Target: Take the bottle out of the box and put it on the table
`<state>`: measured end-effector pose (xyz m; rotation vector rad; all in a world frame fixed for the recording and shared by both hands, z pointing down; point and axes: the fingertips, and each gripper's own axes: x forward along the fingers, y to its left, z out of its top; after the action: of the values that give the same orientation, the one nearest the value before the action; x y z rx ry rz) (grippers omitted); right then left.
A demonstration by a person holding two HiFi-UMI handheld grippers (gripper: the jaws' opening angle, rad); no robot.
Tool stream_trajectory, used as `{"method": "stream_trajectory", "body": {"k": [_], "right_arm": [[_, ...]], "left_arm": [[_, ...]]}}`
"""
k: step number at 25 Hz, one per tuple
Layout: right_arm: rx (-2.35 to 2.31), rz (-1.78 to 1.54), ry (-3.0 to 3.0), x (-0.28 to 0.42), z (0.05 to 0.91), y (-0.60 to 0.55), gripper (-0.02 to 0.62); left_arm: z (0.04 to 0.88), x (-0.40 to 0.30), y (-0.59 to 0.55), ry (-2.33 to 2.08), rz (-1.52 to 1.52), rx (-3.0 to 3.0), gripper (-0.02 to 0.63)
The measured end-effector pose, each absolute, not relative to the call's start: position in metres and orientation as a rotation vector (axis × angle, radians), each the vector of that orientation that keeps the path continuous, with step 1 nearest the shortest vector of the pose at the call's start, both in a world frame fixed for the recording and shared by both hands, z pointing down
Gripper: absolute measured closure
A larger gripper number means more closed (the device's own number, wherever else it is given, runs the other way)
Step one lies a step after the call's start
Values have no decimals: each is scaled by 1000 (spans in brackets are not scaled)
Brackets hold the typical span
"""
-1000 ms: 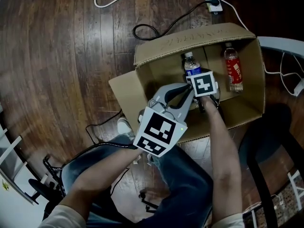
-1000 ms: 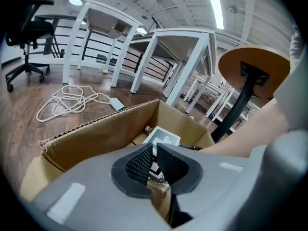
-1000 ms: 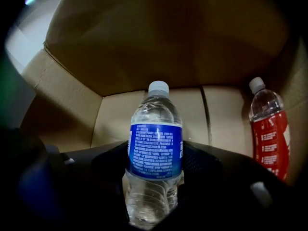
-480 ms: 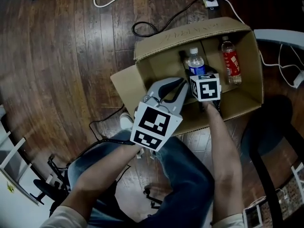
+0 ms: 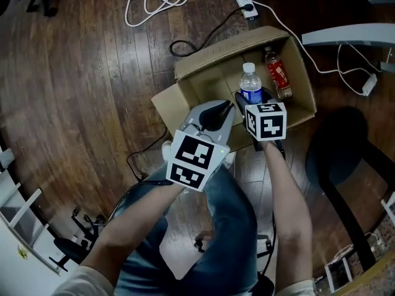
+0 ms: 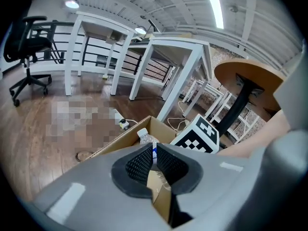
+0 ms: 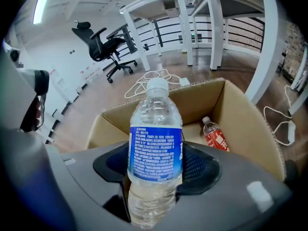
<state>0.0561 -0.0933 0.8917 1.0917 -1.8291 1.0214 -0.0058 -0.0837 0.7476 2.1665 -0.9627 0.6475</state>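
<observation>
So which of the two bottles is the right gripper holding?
The blue-label bottle, clamped upright in the right gripper; the red-label bottle lies in the box.

I cannot read any words here. The clear plastic water bottle (image 7: 155, 153) has a blue label full of tiny white print, too small to read. The small bottle with the red label (image 7: 215, 134) shows only white marks. The brown cardboard box (image 5: 231, 47) has faint, blurry print on its flap.

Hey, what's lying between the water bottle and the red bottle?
Nothing but bare cardboard of the box: the water bottle and the red bottle have no other thing between them. The right gripper view shows it best.
</observation>
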Motion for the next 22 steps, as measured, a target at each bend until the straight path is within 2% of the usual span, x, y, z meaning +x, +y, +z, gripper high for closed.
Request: {"method": "stream_trajectory", "body": {"k": [22], "right_arm": [[1383, 905, -2038, -2, 496, -108, 307]], "left_arm": [[439, -46, -89, -1020, 510, 2269, 583]]}}
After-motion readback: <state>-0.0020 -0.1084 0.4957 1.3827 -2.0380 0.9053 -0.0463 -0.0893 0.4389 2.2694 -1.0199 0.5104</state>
